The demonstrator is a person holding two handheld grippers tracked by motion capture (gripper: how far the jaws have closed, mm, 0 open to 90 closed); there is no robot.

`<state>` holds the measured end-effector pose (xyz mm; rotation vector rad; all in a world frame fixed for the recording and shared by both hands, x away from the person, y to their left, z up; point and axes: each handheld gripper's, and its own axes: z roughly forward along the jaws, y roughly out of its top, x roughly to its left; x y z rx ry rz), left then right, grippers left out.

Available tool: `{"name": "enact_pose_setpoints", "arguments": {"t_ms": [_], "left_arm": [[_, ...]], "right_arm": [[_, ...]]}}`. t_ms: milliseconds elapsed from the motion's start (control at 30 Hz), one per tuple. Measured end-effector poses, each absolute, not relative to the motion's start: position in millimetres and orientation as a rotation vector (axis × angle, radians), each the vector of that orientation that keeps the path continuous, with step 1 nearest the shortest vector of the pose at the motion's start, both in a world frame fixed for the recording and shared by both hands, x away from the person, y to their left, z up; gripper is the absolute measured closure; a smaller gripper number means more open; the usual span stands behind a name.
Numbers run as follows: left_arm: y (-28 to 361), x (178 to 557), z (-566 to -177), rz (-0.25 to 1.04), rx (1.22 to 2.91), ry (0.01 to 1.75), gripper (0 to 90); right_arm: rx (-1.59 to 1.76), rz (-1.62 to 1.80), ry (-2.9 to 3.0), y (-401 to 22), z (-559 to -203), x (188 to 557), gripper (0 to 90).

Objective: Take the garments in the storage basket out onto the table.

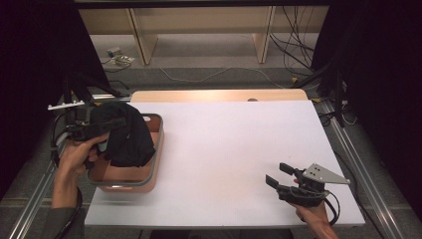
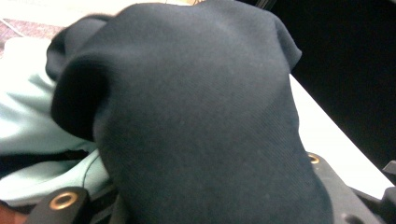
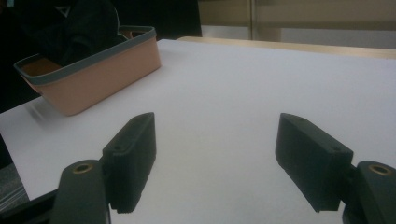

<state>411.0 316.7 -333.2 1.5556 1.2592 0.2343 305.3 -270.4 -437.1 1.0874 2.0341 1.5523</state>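
Over the left edge of the table (image 1: 224, 149), the left gripper (image 1: 107, 124) is clamped on a black garment (image 1: 127, 134), which hangs bunched above the pink tub (image 1: 154, 164) with its lower folds reaching into it. From the left gripper view, the dark cloth (image 2: 196, 116) drapes right over the jaws, and a pale green fabric (image 2: 28, 140) lies behind it, apparently lower in the tub. Judging by this, the garment is either on its way out of the tub or about to settle into it; I cannot tell which, and it is not yet laid anywhere on the white surface. Farther right, the middle of the table is bare. At the near right corner, the right gripper (image 1: 278, 174) rests low with its jaws spread wide and nothing between them, so its share of the work is not yet begun.
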Motion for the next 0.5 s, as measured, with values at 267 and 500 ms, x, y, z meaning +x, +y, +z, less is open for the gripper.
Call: {"name": "enact_pose_setpoints", "arguments": {"t_ms": [267,500], "left_arm": [[313,406,-323,0.259,1.534,1.227,61.5],[313,402,-316,0.263,1.458,1.202,61.6]], "right_arm": [[1.088,1.552,2.033,-270,-437,305,29.7],[1.089,1.551,2.034,-270,-437,305,29.7]]}}
